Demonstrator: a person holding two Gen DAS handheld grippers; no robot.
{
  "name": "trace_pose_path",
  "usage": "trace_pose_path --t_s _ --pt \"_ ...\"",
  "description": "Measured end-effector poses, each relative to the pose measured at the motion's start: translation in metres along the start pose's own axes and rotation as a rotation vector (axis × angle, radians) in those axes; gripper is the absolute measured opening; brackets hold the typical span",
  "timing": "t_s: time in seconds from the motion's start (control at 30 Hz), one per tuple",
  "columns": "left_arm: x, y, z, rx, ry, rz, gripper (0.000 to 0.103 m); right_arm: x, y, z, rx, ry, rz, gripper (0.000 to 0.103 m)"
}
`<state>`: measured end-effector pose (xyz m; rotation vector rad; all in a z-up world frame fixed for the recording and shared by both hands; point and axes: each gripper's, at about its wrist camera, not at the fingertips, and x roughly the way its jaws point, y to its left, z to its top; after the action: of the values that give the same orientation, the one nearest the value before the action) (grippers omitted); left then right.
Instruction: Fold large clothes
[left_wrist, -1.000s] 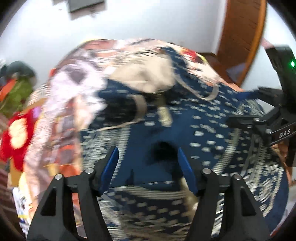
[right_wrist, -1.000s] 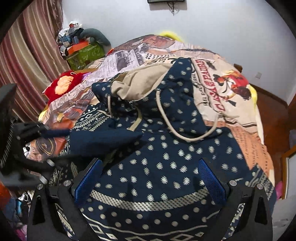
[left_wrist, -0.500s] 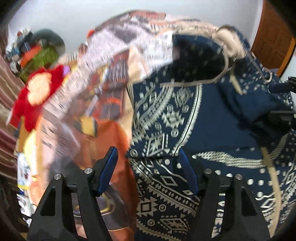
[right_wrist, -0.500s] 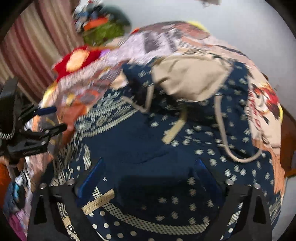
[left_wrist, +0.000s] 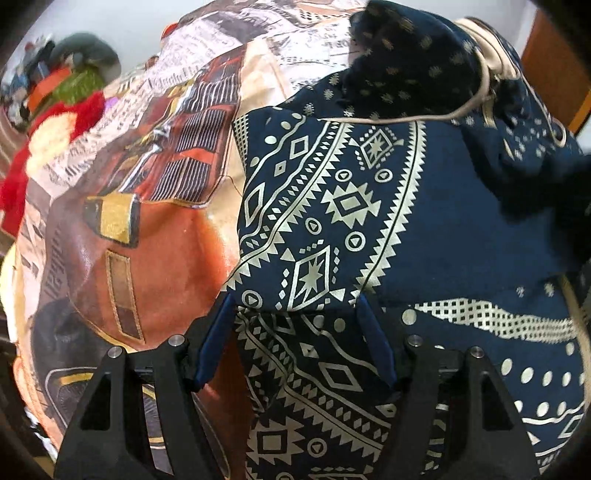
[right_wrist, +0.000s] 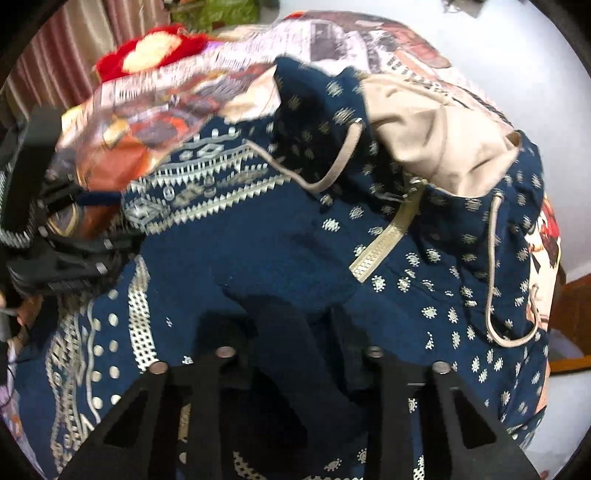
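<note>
On the bed, over the printed bedspread (left_wrist: 155, 236), the navy garment (left_wrist: 424, 229) lies rumpled, its beige lining (right_wrist: 439, 144) turned out near the far end. The left gripper (left_wrist: 295, 332) is wide open, straddling a folded patterned edge but not pinching it. The right gripper (right_wrist: 295, 332) seems closed on a dark fold, though blur leaves that uncertain. To fold well, pinch the edge squarely, lift both sides evenly, and keep the drawcord (right_wrist: 491, 280) clear.
</note>
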<state>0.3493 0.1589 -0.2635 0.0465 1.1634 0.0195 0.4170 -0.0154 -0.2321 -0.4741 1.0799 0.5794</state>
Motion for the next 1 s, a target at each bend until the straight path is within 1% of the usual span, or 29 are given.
trace_pose_path --t_s 0.1,0.2,0.3,0.4,0.57,0.73,0.8,0.87,0.97,1.0 --pt "-0.001 -0.005 0.000 0.005 0.003 0.018 0.067 -0.020 -0.009 -0.001 0.063 -0.062 0.026 0.020" --pt "0.001 -0.005 0.001 -0.007 0.012 0.018 0.067 -0.041 -0.023 -0.002 0.141 -0.117 0.057 0.015" --pt "0.001 -0.005 0.000 -0.014 0.019 0.023 0.068 -0.061 -0.037 -0.007 0.199 -0.181 0.047 0.014" --pt "0.001 -0.007 0.000 -0.014 0.025 0.031 0.068 -0.074 -0.056 -0.015 0.244 -0.200 0.037 0.013" --pt "-0.002 -0.007 -0.001 -0.019 0.038 0.028 0.067 -0.078 -0.089 -0.041 0.323 -0.166 0.025 0.012" --pt "-0.006 -0.008 -0.003 -0.005 0.050 0.031 0.067 -0.063 -0.119 -0.077 0.421 -0.089 0.036 0.012" --pt "-0.012 -0.006 0.000 -0.006 0.046 0.013 0.067 -0.057 -0.129 -0.089 0.439 -0.049 0.035 0.013" --pt "-0.021 -0.004 0.004 -0.017 0.029 0.002 0.067 -0.056 -0.137 -0.097 0.454 -0.028 0.055 0.013" --pt "-0.040 -0.006 0.014 -0.004 -0.016 -0.004 0.067 -0.056 -0.144 -0.106 0.459 0.015 0.109 0.019" --pt "-0.049 -0.006 0.018 0.003 -0.041 -0.006 0.067 -0.058 -0.145 -0.108 0.455 0.020 0.114 0.025"
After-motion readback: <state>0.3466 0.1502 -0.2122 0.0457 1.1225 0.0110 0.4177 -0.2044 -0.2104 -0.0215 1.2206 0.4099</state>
